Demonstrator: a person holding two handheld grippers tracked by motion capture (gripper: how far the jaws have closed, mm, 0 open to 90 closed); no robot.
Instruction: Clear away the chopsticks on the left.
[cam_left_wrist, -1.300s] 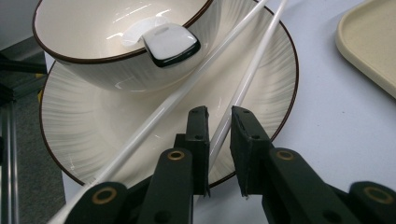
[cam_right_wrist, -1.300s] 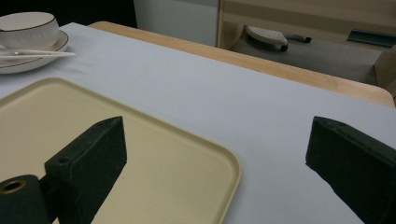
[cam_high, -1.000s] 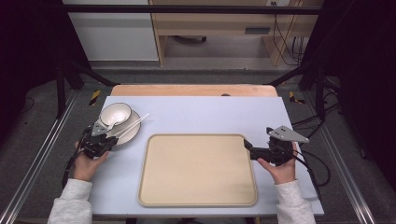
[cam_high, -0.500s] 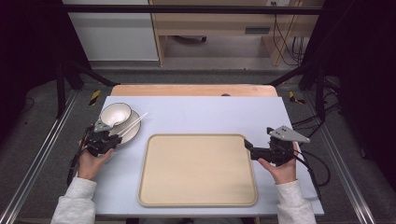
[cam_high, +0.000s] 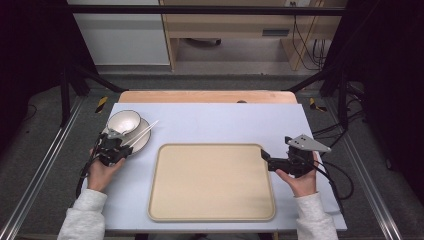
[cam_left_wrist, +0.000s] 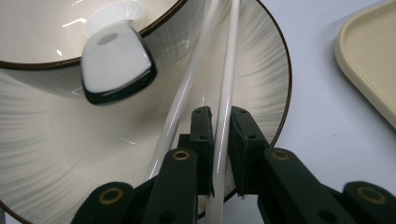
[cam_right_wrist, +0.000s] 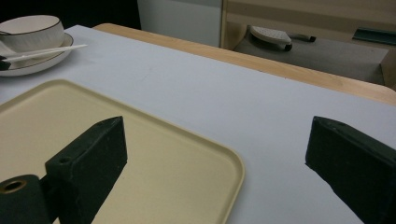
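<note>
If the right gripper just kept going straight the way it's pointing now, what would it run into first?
Probably the beige tray. The right gripper points left across the table with open jaws, straddling the tray's near corner, so one jaw would likely meet its rim first, though its height is unclear.

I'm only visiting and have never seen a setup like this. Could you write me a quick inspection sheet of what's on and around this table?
Surface: table under a pale blue cover, wooden strip along the far edge.
Job's things: beige tray, nothing on it; bowl on a plate at far left; spoon leaning out of the bowl; two white chopsticks lying across the plate.
Clutter: nothing seen.
Grippers: left gripper has its jaws on either side of one chopstick, the second chopstick lying just outside; right gripper is wide open over the tray's right edge, holding nothing.
Cables: one trails from each gripper; more hang at far right.
Surroundings: dark frame and rails, wooden bench behind.
</note>
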